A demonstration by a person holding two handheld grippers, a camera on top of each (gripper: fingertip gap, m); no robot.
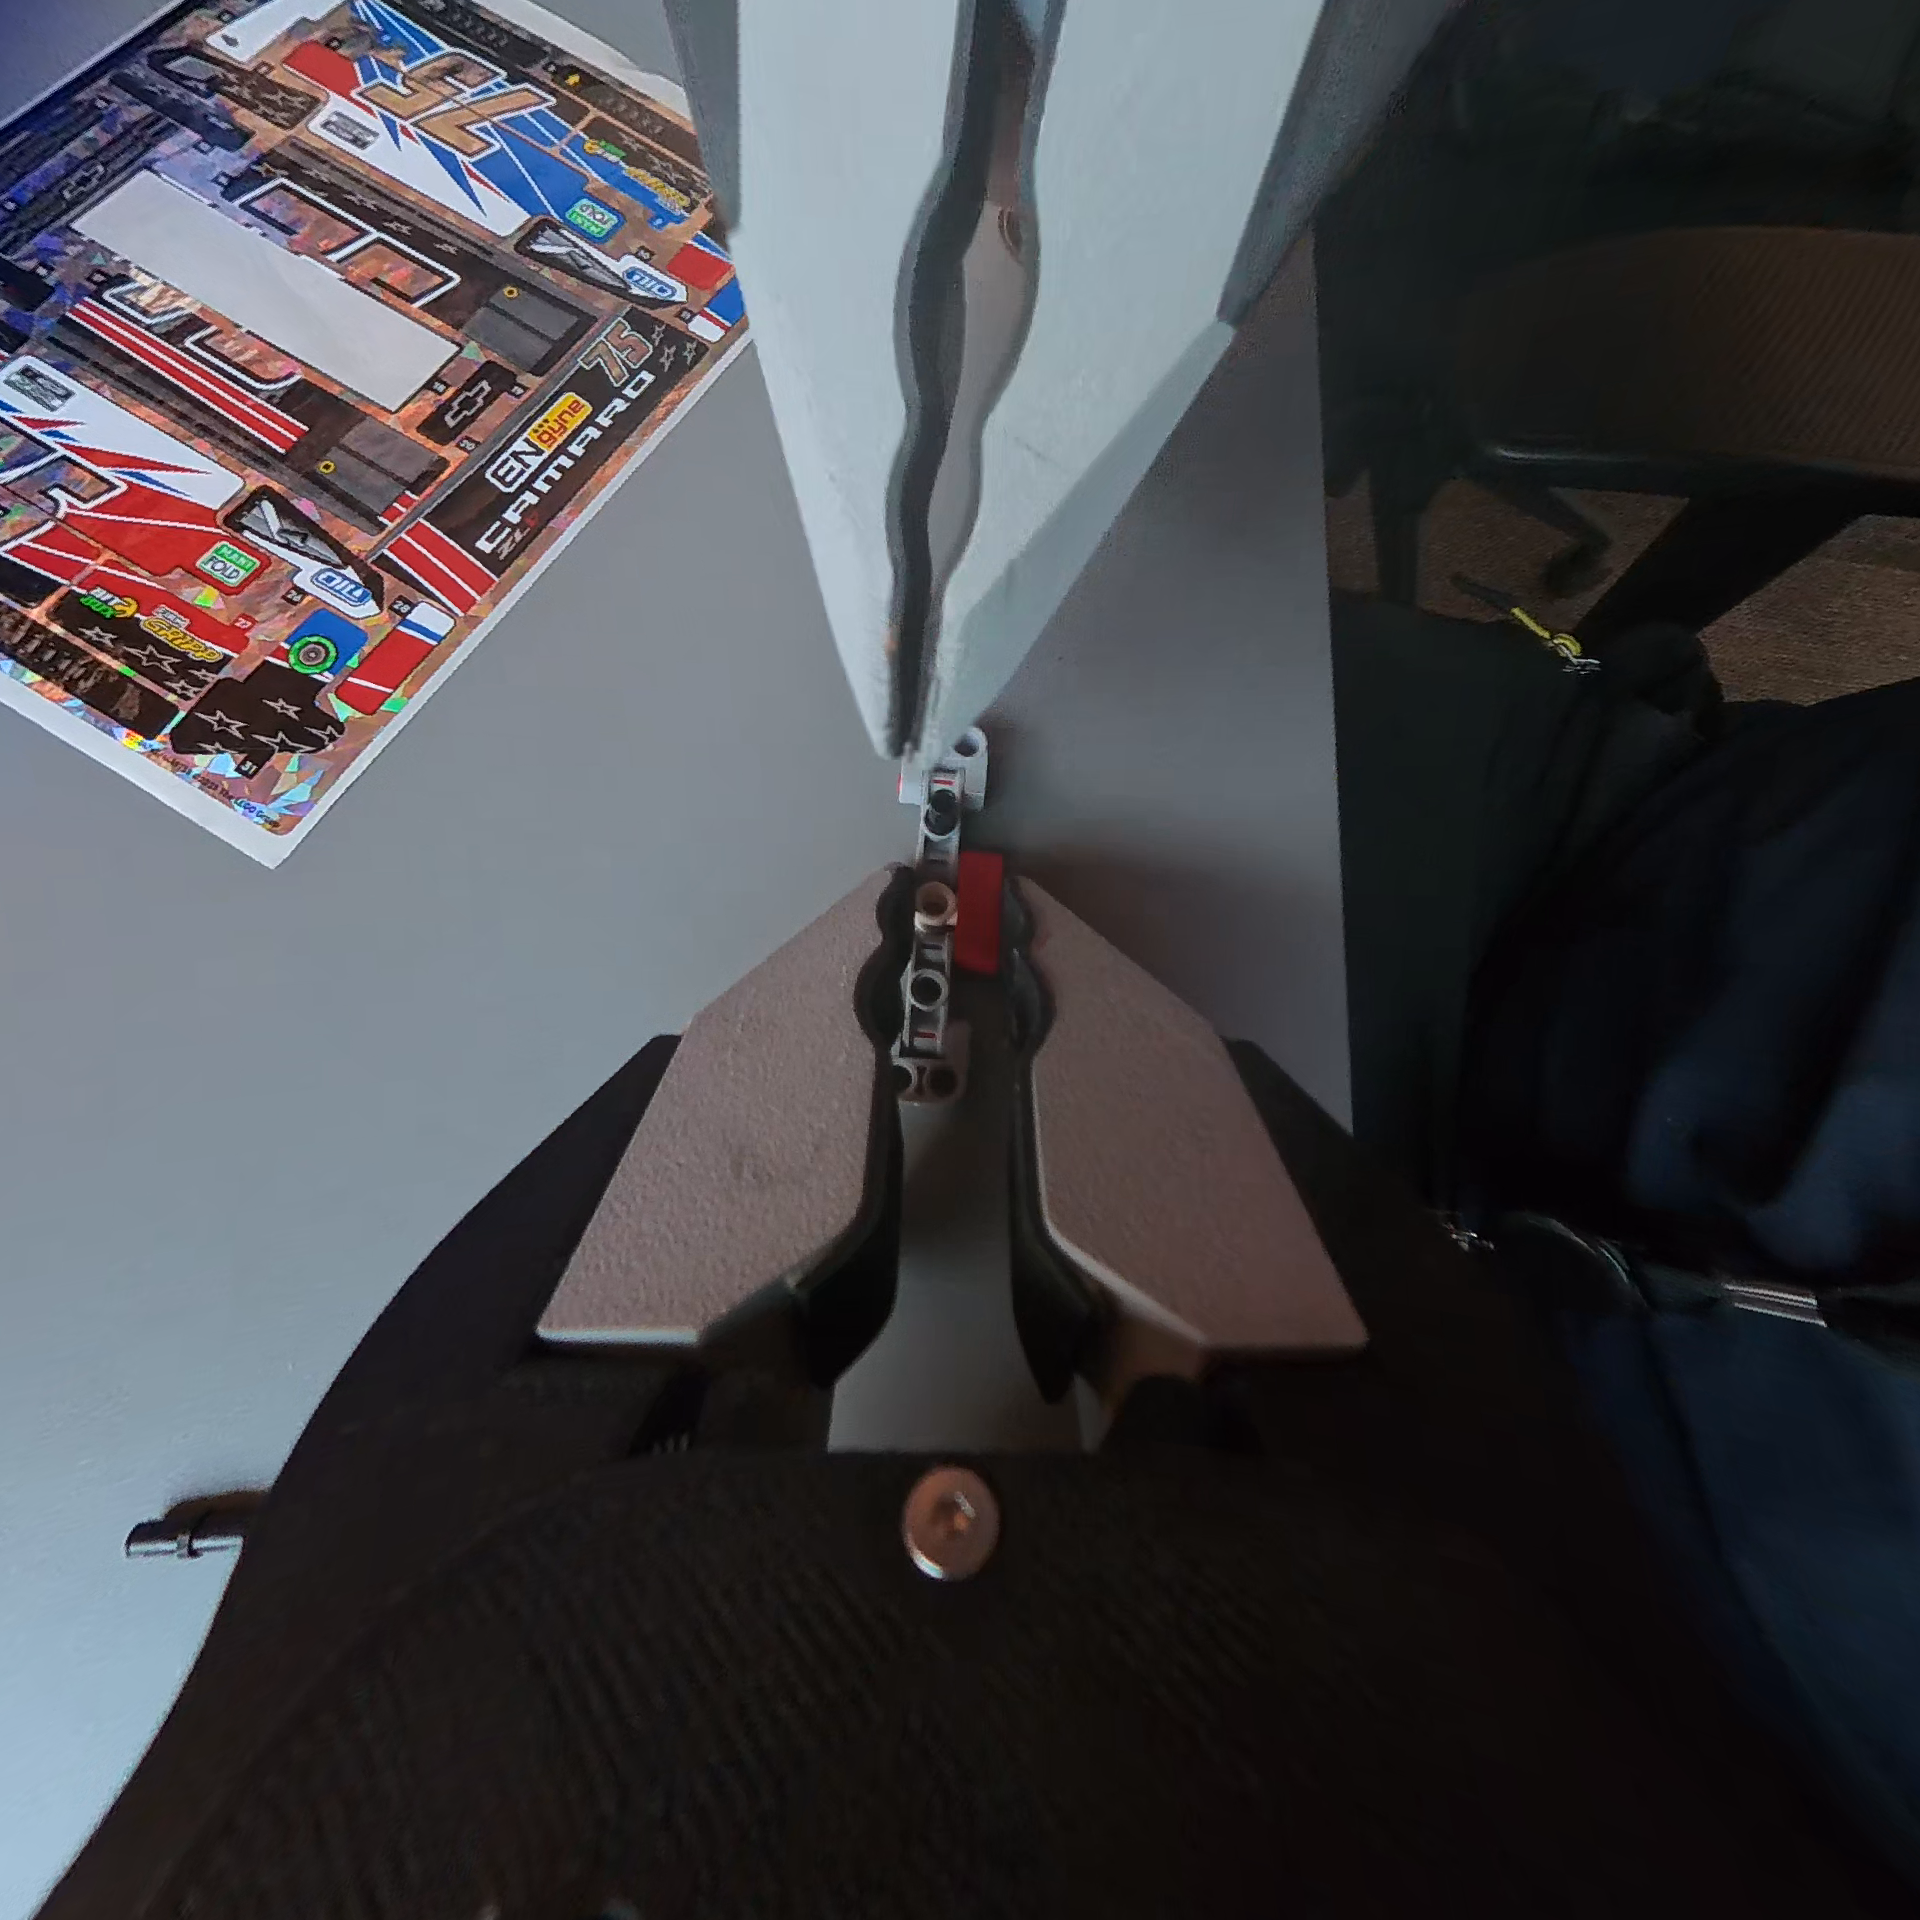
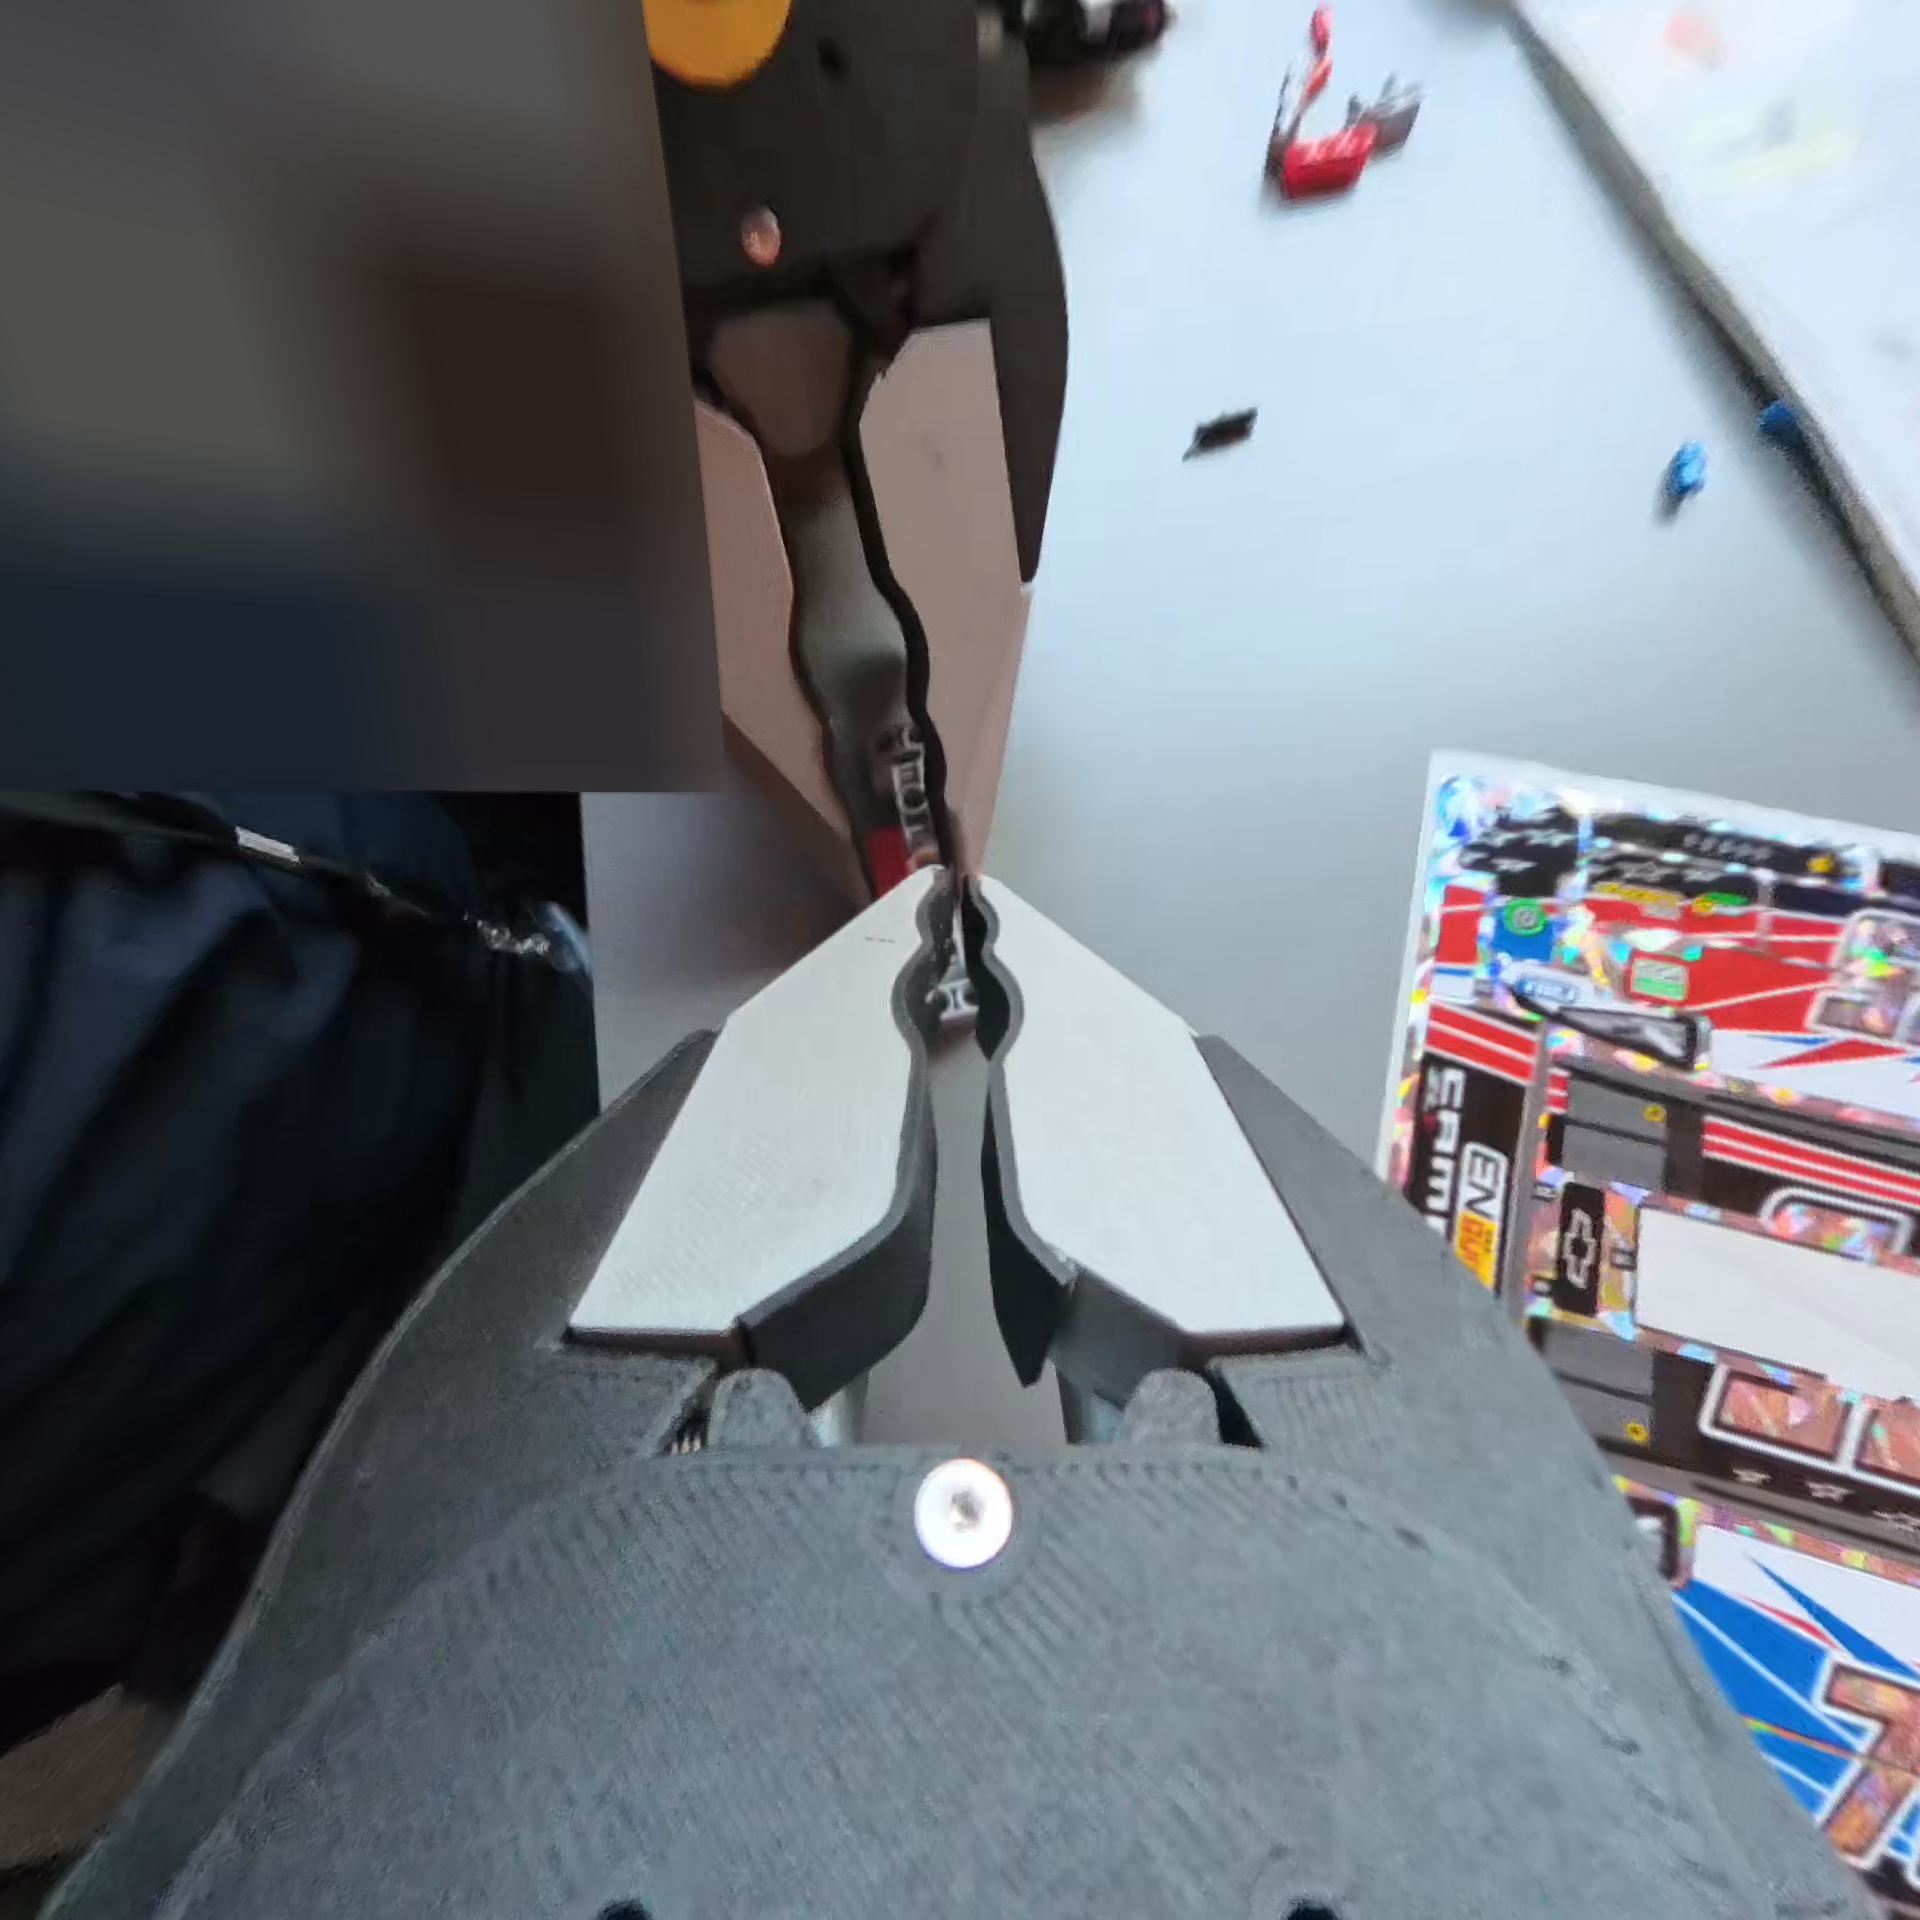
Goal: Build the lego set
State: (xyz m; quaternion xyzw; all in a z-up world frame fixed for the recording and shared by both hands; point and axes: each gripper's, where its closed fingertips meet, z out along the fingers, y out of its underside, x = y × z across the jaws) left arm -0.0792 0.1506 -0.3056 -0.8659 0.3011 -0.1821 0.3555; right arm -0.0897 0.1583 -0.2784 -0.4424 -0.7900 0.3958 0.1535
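Nearest to us in the left wrist view, the left gripper point(image 1: 951, 935) is closed on a small brick assembly point(image 1: 932, 914): a grey perforated beam with a red brick point(image 1: 979, 914) fixed to its right side and a tan pin point(image 1: 932, 902) set in one hole. We see both dark wavy pads pressing against the assembly, whose far end projects beyond the fingertips. Just beyond, the right gripper point(image 1: 912, 743) points back toward us with its pale fingers point(image 1: 831, 416) drawn together, their tips meeting a light grey connector point(image 1: 961, 769) at the beam's far end. We note in the right wrist view that the right gripper point(image 2: 956, 904) shows its jaws nearly touching, with a grey part caught between the pads close to the tips; the left gripper point(image 2: 914, 831) faces it, red brick visible. Both tools hover over a grey table point(image 1: 520, 1039), near its edge. Farther off lies a glittering sticker sheet point(image 1: 312, 416), flat on the table. Farthest in the right wrist view, we see scattered red point(image 2: 1325, 151), black point(image 2: 1221, 431) and blue pieces point(image 2: 1683, 473), all blurred.
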